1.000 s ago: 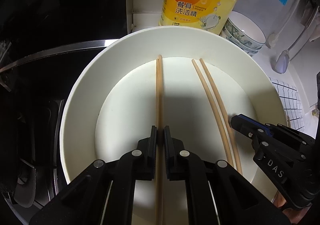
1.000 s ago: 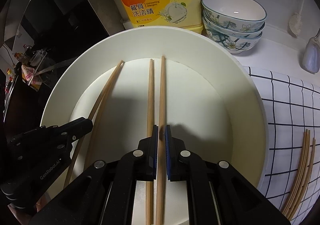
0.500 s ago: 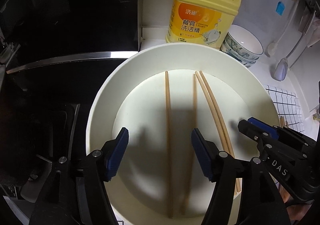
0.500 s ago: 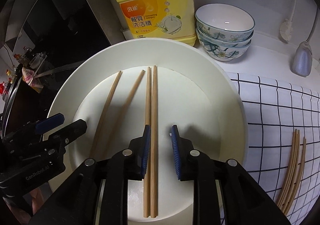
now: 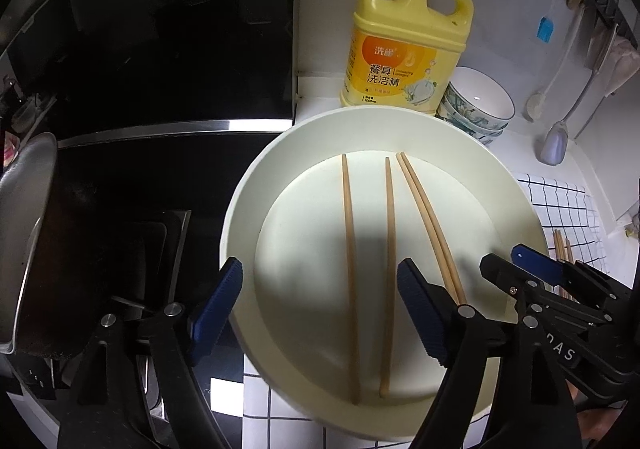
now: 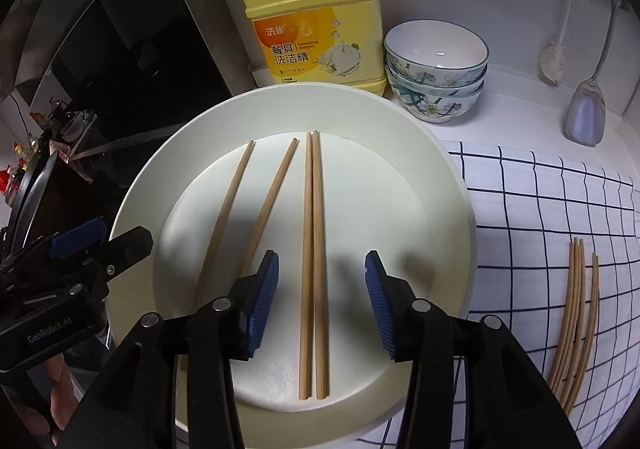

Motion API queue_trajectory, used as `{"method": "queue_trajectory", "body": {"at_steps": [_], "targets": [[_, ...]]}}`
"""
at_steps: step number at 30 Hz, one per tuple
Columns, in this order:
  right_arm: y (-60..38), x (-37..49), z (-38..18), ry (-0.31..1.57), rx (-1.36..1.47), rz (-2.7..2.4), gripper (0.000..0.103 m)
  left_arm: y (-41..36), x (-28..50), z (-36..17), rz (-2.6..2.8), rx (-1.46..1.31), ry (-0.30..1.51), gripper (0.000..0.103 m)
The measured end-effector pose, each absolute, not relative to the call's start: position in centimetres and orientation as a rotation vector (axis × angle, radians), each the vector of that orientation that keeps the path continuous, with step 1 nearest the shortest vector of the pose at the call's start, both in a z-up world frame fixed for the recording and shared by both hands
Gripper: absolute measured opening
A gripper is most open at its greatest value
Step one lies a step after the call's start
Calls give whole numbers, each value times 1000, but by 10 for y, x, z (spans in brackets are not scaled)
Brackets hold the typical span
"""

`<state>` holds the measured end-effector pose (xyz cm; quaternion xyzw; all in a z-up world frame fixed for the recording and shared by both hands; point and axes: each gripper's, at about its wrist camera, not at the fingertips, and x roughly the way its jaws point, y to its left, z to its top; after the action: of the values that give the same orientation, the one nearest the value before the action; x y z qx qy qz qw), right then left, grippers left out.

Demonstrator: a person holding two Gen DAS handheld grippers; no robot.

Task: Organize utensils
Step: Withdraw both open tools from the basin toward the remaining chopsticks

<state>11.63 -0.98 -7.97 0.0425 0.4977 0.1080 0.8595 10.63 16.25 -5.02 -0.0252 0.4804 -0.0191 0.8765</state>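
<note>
Right gripper [image 6: 322,307] fingers [image 6: 262,299] spread wide, empty, above the near part of the white plate [image 6: 452,185]. Paired chopsticks [image 6: 314,261] lie flat on the plate, directly under the gap, long axis in line with the fingers. Left gripper [image 5: 320,307] also spread, empty, over two separate chopsticks [image 5: 368,269] left of the pair. More chopsticks [image 6: 574,313] on the checked cloth [image 6: 540,201], right of the plate. Right hand is better placed for the pair.
</note>
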Motion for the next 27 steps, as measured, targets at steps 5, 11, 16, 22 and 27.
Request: {"method": "queue_trajectory", "body": {"at_steps": [5, 11, 16, 22, 27], "targets": [[-7, 104, -73, 1032, 91, 217, 53, 167, 97, -45, -54, -52, 999, 84], [-11, 85, -69, 1021, 100, 177, 62, 170, 86, -40, -68, -42, 986, 90], [-19, 66, -67, 1020, 115, 155, 65, 170, 79, -41, -81, -39, 1002, 90], [-32, 47, -61, 1011, 116, 136, 67, 162, 70, -39, -105, -35, 994, 90], [-55, 36, -60, 1007, 135, 103, 67, 143, 65, -35, -131, -30, 983, 90]]}}
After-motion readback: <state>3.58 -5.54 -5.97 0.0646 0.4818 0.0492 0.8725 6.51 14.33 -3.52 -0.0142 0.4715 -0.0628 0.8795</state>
